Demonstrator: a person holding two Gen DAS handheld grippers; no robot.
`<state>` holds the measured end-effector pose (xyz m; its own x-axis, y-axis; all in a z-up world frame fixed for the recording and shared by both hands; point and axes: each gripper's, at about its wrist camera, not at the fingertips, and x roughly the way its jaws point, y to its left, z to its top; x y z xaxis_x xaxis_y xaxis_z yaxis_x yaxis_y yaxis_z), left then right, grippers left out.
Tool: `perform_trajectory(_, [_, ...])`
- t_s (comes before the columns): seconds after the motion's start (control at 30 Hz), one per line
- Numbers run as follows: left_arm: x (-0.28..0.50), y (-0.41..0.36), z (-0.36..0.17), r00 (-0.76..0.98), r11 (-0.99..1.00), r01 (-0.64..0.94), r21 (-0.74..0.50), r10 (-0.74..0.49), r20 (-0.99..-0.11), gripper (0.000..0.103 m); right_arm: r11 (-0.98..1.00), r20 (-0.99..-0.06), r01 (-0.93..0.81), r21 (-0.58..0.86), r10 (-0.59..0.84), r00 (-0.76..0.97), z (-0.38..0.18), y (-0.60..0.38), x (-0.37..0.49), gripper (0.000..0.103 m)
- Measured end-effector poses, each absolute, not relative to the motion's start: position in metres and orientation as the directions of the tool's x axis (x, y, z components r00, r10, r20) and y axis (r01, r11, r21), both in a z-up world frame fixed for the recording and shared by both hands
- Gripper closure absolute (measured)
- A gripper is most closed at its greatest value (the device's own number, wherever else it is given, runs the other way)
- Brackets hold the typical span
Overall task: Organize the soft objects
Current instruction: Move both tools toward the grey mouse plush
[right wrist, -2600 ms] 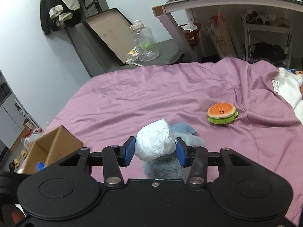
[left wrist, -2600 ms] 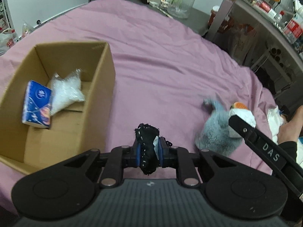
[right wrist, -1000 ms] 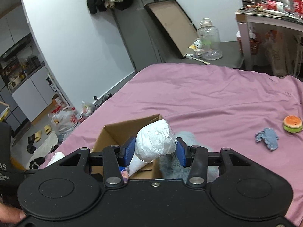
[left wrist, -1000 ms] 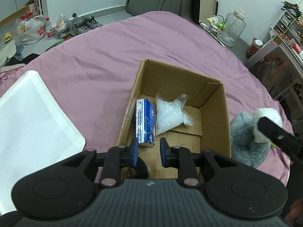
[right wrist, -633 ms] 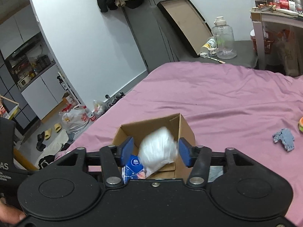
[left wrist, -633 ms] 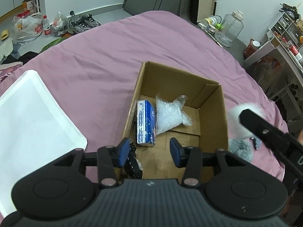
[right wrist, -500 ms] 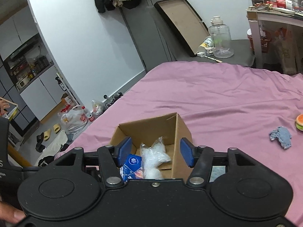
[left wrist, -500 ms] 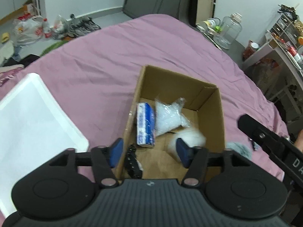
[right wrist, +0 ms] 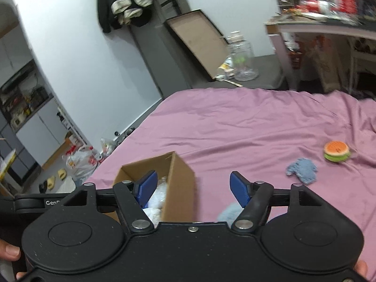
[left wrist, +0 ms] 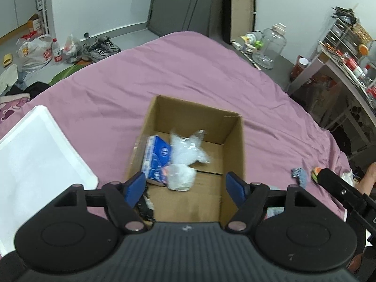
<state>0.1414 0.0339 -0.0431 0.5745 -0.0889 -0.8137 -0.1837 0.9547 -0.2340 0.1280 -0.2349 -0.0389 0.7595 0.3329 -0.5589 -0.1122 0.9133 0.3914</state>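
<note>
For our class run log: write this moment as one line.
left gripper: open | right gripper: open | cardboard box: holds white wad

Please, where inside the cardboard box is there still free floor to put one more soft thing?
In the cardboard box, the floor along the right wall and toward the near wall is bare. The left side is crowded: blue tissue pack, clear plastic bag and white wad touch each other.

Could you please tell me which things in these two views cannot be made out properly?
- Black object, left wrist view: in the cardboard box corner, mostly hidden behind the left gripper.
- Pale blue fluffy item, right wrist view: blurred, cut off by the right gripper body.
- Blue packet print: too blurred to read.
</note>
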Motion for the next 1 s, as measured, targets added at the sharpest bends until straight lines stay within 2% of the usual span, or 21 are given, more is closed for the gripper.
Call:
perform_trajectory(0.4, [0.135, -0.023, -0.035, 0.573, 0.965, -0.143, -0.219, -0.1, -0.813, 0.029, 0.909, -0.574, -0.088, 0.408, 0.33, 0.749, -0.042, -0.29, 0.117, 0.033])
perform_trajectory(0.7, [0.134, -0.052, -0.038, 0.591, 0.978, -0.115, -0.173, -0.072, -0.803, 0.03, 0.873, -0.587, -0.051, 0.484, 0.367, 0.721, -0.071, -0.31, 0.117, 0.034])
perform_trajectory(0.77, [0.136, -0.058, -0.043, 0.581, 0.978, -0.118, -0.173, -0.074, -0.811, 0.033, 0.862, -0.591, -0.04, 0.506, 0.38, 0.712, -0.079, -0.314, 0.118, 0.036])
perform_trajectory(0.83, [0.137, -0.065, -0.047, 0.579, 0.978, -0.12, -0.17, -0.071, -0.812, 0.037, 0.847, -0.594, -0.023, 0.531, 0.391, 0.703, -0.089, -0.319, 0.12, 0.045])
perform_trajectory(1.0, [0.143, -0.08, -0.06, 0.566, 0.977, -0.11, -0.184, -0.09, -0.819, 0.06, 0.817, -0.613, 0.031, 0.576, 0.406, 0.678, -0.111, -0.33, 0.124, 0.057])
